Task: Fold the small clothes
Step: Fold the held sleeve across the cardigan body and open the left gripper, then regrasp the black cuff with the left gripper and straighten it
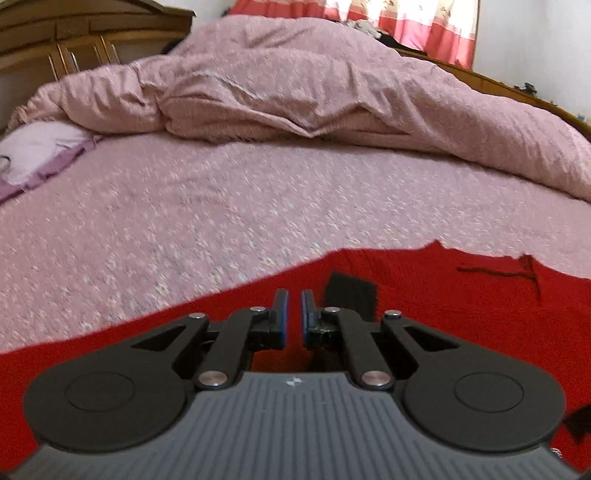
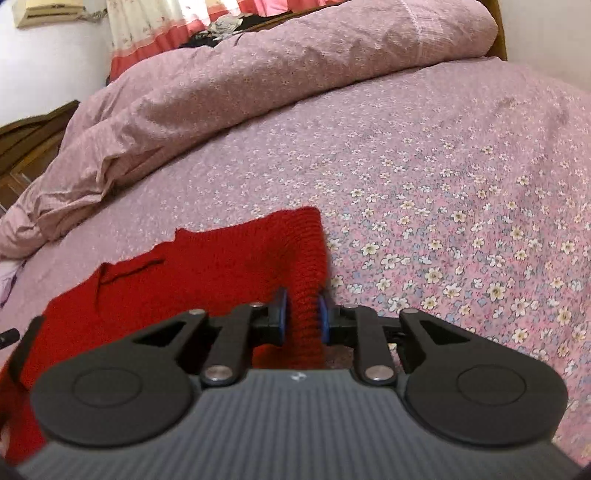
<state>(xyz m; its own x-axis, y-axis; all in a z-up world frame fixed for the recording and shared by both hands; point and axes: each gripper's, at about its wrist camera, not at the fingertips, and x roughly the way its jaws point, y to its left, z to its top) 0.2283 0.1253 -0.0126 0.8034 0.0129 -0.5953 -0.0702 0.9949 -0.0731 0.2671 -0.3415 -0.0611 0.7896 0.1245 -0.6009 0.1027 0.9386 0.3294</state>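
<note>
My right gripper [image 2: 302, 314] pinches the red sweater [image 2: 207, 266] sleeve on the bed [image 2: 443, 166]; my left gripper [image 1: 294, 314], above the sweater, has jaws nearly together, holding nothing.

1. A pink bedsheet printed with small white flowers [image 2: 461, 192] covers the mattress.
2. A rumpled pink quilt of the same tone [image 1: 295, 85] lies heaped along the far side of the bed.
3. A pale lilac cloth [image 1: 40, 151] sits bunched at the sheet's left edge.
4. A brown wooden headboard [image 1: 74, 33] stands behind the quilt.
5. A cream curtain with a coral-red band [image 1: 424, 26] hangs by the white wall.
</note>
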